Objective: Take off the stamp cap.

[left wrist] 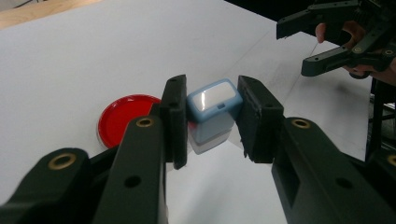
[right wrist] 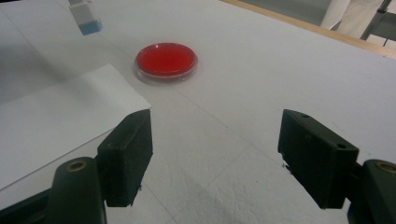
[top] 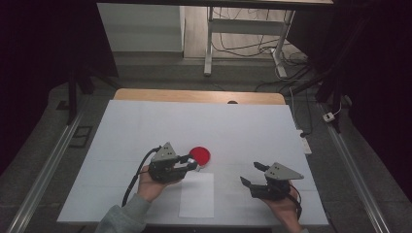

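Note:
My left gripper (top: pixel 188 162) is shut on a small block with a light-blue rim and a white face (left wrist: pixel 214 99). The block sits squarely between the two black pads and hangs a little above the table. Just beyond it a round red dish (top: pixel 200 155) lies flat on the white table cover; the dish (left wrist: pixel 122 117) appears left of the jaws in the left gripper view. My right gripper (top: pixel 249 173) hovers at the front right, open, with nothing between its jaws (right wrist: pixel 215 158). From there the red dish (right wrist: pixel 166 60) lies ahead and the held block (right wrist: pixel 86 19) shows at top left.
A white sheet of paper (top: pixel 197 195) lies near the front edge between the two hands, its corner (right wrist: pixel 70 116) close to the right gripper's left jaw. The white table cover (top: pixel 243 126) stretches back to a wooden edge (top: pixel 194 95). The right gripper (left wrist: pixel 294 46) shows far off in the left gripper view.

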The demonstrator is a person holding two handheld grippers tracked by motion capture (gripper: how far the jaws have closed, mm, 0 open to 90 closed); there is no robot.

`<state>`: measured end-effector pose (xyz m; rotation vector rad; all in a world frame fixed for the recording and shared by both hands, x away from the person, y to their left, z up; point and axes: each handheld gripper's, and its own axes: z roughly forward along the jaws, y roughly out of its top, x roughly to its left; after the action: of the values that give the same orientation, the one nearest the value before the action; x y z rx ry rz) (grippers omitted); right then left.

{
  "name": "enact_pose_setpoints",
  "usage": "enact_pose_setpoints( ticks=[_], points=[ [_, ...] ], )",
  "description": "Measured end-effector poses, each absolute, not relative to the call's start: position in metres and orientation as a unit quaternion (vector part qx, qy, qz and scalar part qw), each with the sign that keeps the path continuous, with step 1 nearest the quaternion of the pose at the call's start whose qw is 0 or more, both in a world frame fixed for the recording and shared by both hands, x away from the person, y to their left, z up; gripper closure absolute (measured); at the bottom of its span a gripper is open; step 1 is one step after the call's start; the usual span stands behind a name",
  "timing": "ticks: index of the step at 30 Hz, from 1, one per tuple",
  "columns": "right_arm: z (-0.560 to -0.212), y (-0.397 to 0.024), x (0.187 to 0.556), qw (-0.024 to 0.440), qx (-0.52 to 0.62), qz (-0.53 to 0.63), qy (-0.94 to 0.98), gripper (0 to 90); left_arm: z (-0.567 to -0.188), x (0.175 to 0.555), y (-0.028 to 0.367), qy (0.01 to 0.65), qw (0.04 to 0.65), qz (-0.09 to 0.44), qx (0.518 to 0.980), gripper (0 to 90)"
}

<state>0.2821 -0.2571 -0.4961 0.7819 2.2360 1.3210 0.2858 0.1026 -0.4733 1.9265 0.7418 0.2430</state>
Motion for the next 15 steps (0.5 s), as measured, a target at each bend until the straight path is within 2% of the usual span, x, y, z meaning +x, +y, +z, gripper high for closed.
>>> enact_pose_setpoints(
  ticks=[15],
  points=[
    [-0.497, -0.234, 0.282, 0.191, 0.264, 0.481, 0.814, 27.4, -0.474, 0.285, 0.100, 0.306, 0.505, 0.099, 0.801, 65.3]
  ],
)
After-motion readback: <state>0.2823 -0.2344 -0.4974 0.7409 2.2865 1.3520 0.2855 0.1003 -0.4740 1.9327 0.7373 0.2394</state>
